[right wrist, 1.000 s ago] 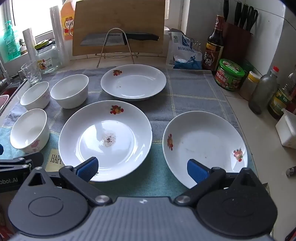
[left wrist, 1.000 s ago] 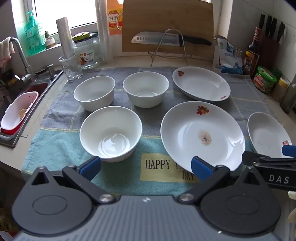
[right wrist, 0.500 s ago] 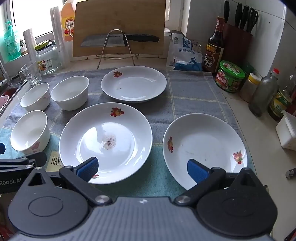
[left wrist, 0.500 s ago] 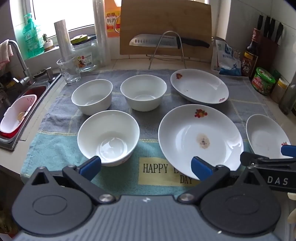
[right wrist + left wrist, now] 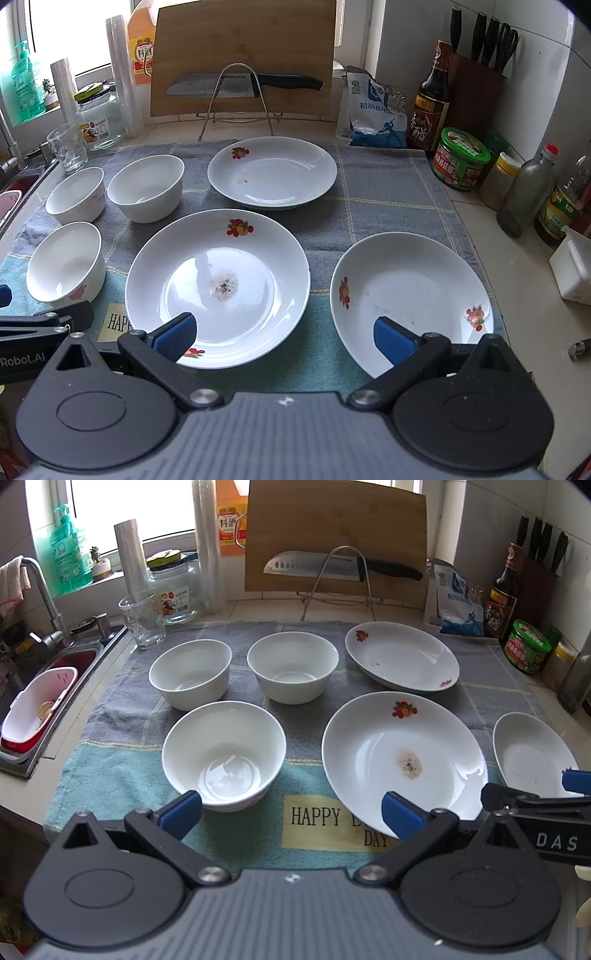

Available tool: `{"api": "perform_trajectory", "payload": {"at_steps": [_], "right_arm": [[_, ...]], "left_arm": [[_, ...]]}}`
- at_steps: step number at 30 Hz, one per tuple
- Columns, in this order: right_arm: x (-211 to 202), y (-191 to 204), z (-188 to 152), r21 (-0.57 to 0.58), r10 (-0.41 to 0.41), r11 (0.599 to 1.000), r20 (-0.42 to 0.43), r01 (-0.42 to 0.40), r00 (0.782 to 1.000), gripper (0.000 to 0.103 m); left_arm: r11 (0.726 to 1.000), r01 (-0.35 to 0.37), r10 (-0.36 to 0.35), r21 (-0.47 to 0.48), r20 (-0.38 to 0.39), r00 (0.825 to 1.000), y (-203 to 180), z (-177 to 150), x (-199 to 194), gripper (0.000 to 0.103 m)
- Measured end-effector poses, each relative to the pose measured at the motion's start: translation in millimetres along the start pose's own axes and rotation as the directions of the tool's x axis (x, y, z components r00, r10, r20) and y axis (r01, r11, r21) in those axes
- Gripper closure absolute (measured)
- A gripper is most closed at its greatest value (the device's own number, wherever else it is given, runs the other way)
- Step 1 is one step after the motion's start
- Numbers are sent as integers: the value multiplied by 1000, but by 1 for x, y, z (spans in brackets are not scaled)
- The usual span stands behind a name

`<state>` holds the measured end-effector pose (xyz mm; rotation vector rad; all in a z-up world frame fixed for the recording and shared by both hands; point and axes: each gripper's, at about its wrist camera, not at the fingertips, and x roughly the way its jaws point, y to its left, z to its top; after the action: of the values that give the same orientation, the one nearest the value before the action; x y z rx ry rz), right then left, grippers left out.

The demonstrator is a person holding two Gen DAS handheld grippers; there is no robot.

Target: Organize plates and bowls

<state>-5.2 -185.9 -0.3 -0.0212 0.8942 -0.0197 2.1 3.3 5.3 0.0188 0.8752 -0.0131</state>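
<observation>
Three white bowls sit on the towel's left: a near bowl (image 5: 224,752) (image 5: 65,263), a far-left bowl (image 5: 190,672) (image 5: 75,194) and a far-middle bowl (image 5: 293,666) (image 5: 146,187). Three white fruit-print plates lie to the right: a large stained plate (image 5: 402,758) (image 5: 218,286), a far plate (image 5: 402,656) (image 5: 272,171) and a right plate (image 5: 532,755) (image 5: 412,295). My left gripper (image 5: 291,814) hangs open, above the towel's front edge, between the near bowl and the large plate. My right gripper (image 5: 283,334) is open between the large plate and the right plate. Neither holds anything.
The towel (image 5: 388,192) covers the counter. A sink (image 5: 33,686) with a faucet lies left. A glass (image 5: 142,618), a jar (image 5: 173,587), a cutting board with a knife (image 5: 243,86), a salt bag, bottles (image 5: 428,99) and a green jar (image 5: 463,158) line the back and right.
Both grippers have pulled back and risen slightly, so the dishes sit a little lower and farther in view. The dishes themselves have not moved; both jaws stay open.
</observation>
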Motion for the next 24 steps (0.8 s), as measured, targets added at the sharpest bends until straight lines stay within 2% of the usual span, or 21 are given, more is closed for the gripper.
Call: {"api": "perform_trajectory", "payload": {"at_steps": [24], "right_arm": [[-4,4,0,-3,6,1000,12,-6,1000,0]], "left_arm": [[1000,-3,3,-5,9,1000,6,0,-2,1]]}}
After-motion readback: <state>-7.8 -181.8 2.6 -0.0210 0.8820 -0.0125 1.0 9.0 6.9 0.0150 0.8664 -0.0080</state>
